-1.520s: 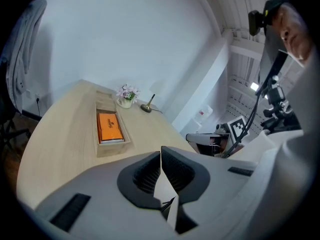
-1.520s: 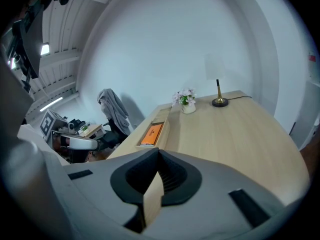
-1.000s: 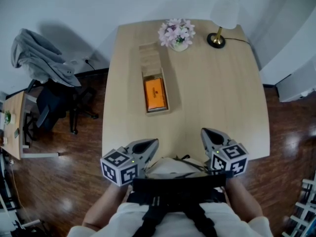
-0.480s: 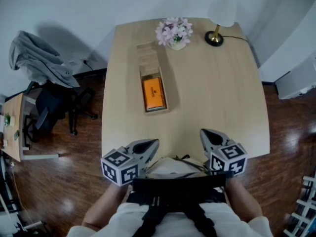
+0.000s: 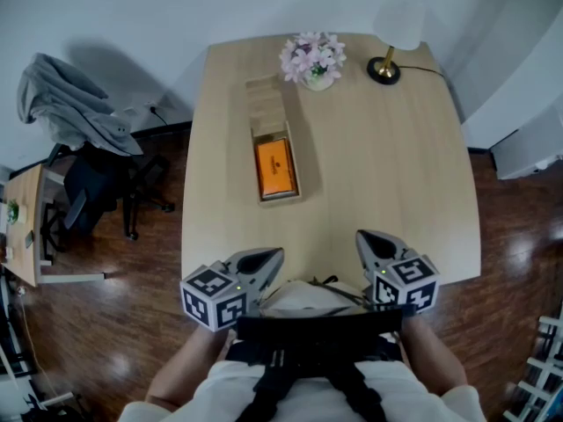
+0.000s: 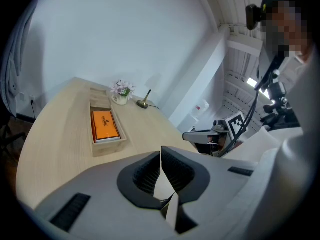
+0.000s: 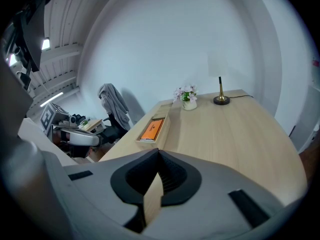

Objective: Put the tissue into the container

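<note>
Parked at near table (image 5: 387, 165) edge: left gripper (image 5: 268, 255) and right gripper (image 5: 365, 238), both closed and empty.
Fingers pressed together on each, touching nothing. Orange tissue (image 5: 274, 166) lying flat in near end of container (image 5: 268, 104), left of table centre, long axis running from near to far edge, in line with container. Bare wood between grippers and container, and wide open to the right. Flowers (image 5: 314, 58) and lamp (image 5: 384, 70) only at far edge.
</note>
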`<state>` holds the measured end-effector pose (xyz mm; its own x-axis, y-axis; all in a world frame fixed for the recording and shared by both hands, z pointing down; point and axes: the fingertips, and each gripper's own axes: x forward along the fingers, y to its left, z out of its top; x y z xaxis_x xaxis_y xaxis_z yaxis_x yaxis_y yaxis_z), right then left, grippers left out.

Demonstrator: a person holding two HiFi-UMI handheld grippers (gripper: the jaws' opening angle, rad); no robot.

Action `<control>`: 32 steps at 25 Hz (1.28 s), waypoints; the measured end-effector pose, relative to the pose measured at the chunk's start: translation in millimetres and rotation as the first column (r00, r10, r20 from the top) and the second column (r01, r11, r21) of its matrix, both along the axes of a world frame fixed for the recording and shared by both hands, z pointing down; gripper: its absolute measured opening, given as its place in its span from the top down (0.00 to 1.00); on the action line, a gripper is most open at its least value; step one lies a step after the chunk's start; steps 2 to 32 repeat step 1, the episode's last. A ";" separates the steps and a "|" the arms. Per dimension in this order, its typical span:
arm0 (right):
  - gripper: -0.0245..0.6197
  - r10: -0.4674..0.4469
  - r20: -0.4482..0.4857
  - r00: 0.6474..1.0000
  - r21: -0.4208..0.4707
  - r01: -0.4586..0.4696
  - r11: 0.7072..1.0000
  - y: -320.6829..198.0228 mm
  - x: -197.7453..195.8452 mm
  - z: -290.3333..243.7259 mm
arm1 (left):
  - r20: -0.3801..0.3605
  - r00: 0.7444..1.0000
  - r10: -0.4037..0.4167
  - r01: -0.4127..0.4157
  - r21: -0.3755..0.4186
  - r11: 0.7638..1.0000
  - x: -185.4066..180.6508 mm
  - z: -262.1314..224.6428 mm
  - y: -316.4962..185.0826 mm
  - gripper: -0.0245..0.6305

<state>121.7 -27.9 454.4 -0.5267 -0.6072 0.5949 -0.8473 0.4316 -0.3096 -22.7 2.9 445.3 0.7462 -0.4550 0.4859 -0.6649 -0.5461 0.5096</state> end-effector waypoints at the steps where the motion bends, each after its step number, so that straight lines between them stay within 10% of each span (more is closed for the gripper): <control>1: 0.96 -0.002 -0.001 1.000 0.001 0.002 1.000 -0.4 -0.2 0.0 | 0.001 1.000 -0.001 0.001 -0.001 1.000 0.0 -0.4 -0.1 0.96; 32: 0.96 -0.002 -0.001 1.000 0.001 0.002 1.000 -0.4 -0.2 0.0 | 0.001 1.000 -0.001 0.001 -0.001 1.000 0.0 -0.4 -0.1 0.96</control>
